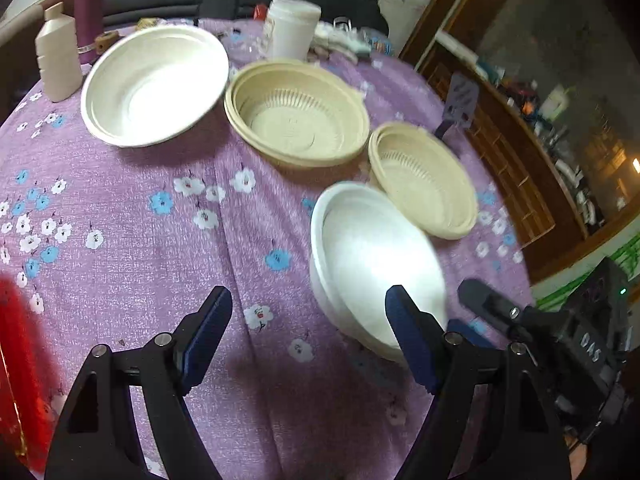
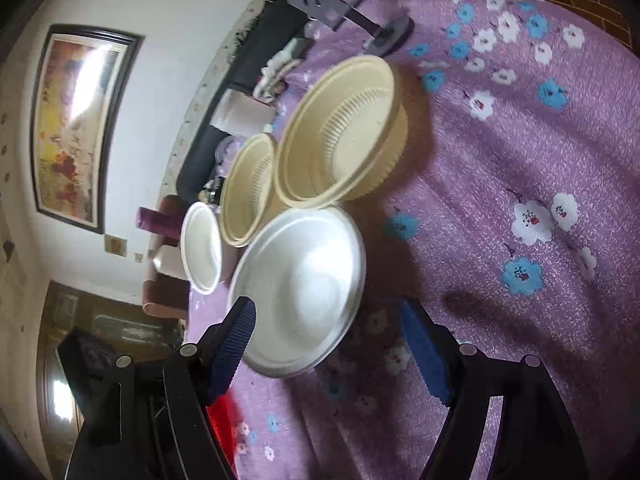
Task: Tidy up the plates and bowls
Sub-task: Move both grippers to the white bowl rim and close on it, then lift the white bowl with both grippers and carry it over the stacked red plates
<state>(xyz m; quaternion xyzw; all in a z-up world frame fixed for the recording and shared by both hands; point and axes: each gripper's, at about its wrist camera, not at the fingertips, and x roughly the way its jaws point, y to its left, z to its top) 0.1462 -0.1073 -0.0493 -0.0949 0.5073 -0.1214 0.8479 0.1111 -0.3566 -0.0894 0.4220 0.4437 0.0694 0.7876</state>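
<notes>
1. Left wrist view: left tongs [image 1: 308,312] are held spread, empty, over the worktop [image 1: 120,216].
2. Four bowls are seen: near white bowl [image 1: 372,264], two beige, one white.
3. Right tongs [image 2: 328,320] are spread beside the near white bowl, gripping nothing.

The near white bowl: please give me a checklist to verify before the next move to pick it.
1. Left tool open and empty: ok.
2. Right tool open and empty: ok.
3. Near white bowl upright, nothing visible inside: ok.
4. Its rim between the right tool's pads: not ok, the bowl lies just ahead, overlapping the left pad.
5. Clear of the small beige bowl: cannot tell, rims look very close.
6. Far white bowl free as stacking target: ok.
</notes>
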